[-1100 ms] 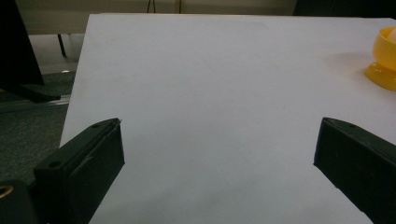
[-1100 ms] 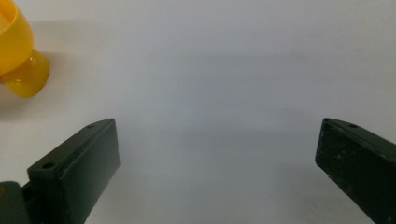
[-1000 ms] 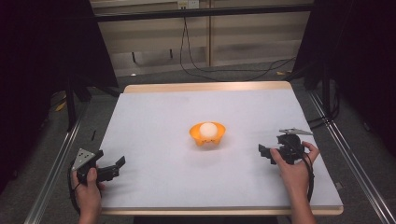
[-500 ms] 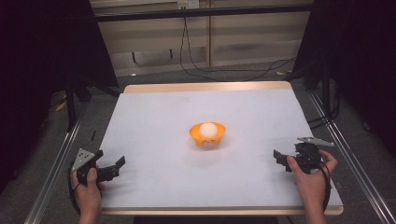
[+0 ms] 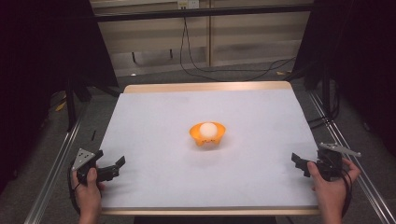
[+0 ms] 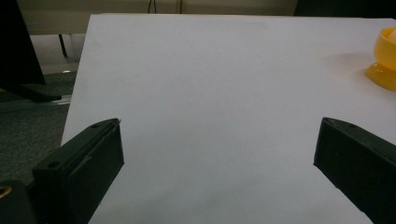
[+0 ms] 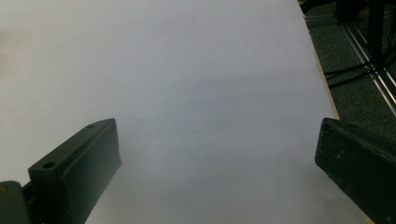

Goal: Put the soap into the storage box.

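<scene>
An orange bowl (image 5: 208, 134) holding a white ball (image 5: 208, 129) sits at the middle of the table (image 5: 154, 121). The left tool (image 5: 116, 167) rests low at the near left of the bowl, jaws spread wide and empty, gripped from below by the left hand (image 5: 88, 192). The right tool (image 5: 299, 163) lies well to the bowl's near right, jaws also wide apart, holding nothing, with the right hand (image 5: 329, 183) wrapped around it.

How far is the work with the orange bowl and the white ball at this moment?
Seemingly done: the white ball sits inside the orange bowl at the middle of the table. In hand: nothing. The left gripper and right gripper are both open and empty, at the near corners, apart from the bowl. Left: I see no other step waiting.
</scene>
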Available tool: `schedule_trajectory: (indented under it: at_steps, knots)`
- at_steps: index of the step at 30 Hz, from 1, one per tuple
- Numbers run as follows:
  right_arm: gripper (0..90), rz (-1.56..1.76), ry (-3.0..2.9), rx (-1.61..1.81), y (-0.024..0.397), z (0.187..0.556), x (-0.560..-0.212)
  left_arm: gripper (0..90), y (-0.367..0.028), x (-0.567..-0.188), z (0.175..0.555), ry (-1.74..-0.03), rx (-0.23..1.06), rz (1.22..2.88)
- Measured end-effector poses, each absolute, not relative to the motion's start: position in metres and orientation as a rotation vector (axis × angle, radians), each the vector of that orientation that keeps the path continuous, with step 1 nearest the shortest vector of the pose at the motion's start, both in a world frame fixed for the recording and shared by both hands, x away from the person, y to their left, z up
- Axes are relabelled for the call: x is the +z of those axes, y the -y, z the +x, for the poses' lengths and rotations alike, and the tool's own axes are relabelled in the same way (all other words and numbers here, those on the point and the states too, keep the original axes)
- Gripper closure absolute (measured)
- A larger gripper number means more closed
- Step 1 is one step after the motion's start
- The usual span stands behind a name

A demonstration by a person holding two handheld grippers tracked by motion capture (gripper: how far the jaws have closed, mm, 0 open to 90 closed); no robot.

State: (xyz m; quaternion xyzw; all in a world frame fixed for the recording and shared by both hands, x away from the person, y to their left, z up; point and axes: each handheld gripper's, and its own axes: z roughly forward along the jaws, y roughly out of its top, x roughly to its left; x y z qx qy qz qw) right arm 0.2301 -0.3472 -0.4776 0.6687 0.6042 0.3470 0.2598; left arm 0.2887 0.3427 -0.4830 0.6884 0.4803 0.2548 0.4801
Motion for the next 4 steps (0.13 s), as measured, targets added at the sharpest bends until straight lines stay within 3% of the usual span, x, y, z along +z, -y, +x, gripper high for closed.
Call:
schedule_trajectory:
  at_steps: [4]
  knots:
    - [0.0,1.794,-1.627,0.964,0.3476,0.2286,-0.4763,1.3,-0.3426,-0.483,0.2893,-1.176,0.615,1.677]
